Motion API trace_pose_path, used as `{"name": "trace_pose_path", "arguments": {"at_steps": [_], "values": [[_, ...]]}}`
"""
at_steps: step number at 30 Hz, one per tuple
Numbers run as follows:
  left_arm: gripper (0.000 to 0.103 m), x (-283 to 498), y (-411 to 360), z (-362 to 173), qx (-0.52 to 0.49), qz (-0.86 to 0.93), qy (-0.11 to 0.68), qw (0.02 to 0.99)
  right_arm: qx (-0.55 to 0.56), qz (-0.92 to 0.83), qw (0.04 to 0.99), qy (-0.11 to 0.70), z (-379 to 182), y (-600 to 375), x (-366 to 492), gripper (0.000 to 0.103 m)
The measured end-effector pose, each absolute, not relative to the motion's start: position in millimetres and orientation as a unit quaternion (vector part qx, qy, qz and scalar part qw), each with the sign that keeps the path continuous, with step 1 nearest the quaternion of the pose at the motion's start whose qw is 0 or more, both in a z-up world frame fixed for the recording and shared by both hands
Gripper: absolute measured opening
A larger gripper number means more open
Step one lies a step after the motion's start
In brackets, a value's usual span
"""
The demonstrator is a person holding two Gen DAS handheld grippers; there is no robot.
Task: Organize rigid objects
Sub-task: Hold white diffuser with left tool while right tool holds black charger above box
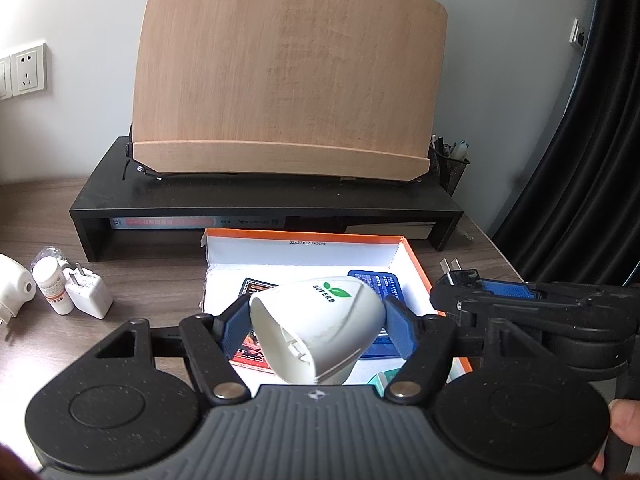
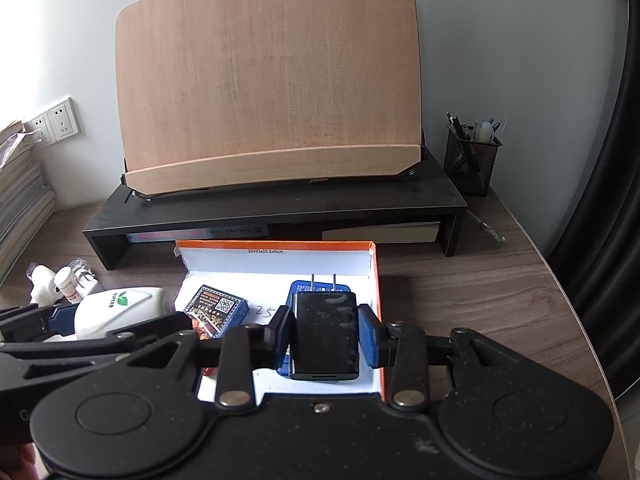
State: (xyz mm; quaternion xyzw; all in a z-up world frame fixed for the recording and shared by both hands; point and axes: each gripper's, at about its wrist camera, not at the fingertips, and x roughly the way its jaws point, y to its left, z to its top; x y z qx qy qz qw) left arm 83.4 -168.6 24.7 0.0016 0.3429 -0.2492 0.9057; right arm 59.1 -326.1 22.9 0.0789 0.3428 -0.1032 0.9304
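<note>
Between the left gripper's closed-in jaws sits a white "SUPERB" leaf-logo housing, held above the orange-rimmed box; the right gripper likewise clamps a black plug charger, prongs forward, over the box's right half; both look ready for release, each needing a bare patch beside the card pack and blue case; the box wall reads "33x23x12.5x5cm".

The left gripper has both blue pads clamped against a white housing. The right gripper grips a black charger between its fingers (prongs pointing forward). Both grippers are level, side by side.
</note>
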Motion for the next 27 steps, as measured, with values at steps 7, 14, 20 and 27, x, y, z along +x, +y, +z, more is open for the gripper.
{"name": "trace_pose_path", "arguments": {"at_steps": [7,14,20,27], "values": [[0.071,89,-169,20,0.003,-0.248,0.347,0.904,0.078,-0.103,0.928,0.35,19,-328,70,0.044],[0.071,97,-168,16,0.002,-0.246,0.352,0.903,0.077,-0.102,0.926,0.356,14,-328,81,0.044],[0.071,103,-167,12,0.003,-0.246,0.355,0.902,0.077,-0.1,0.924,0.362,10,-329,91,0.044],[0.071,109,-167,8,0.0,-0.247,0.36,0.9,0.076,-0.1,0.921,0.368,6,-330,100,0.044]]}}
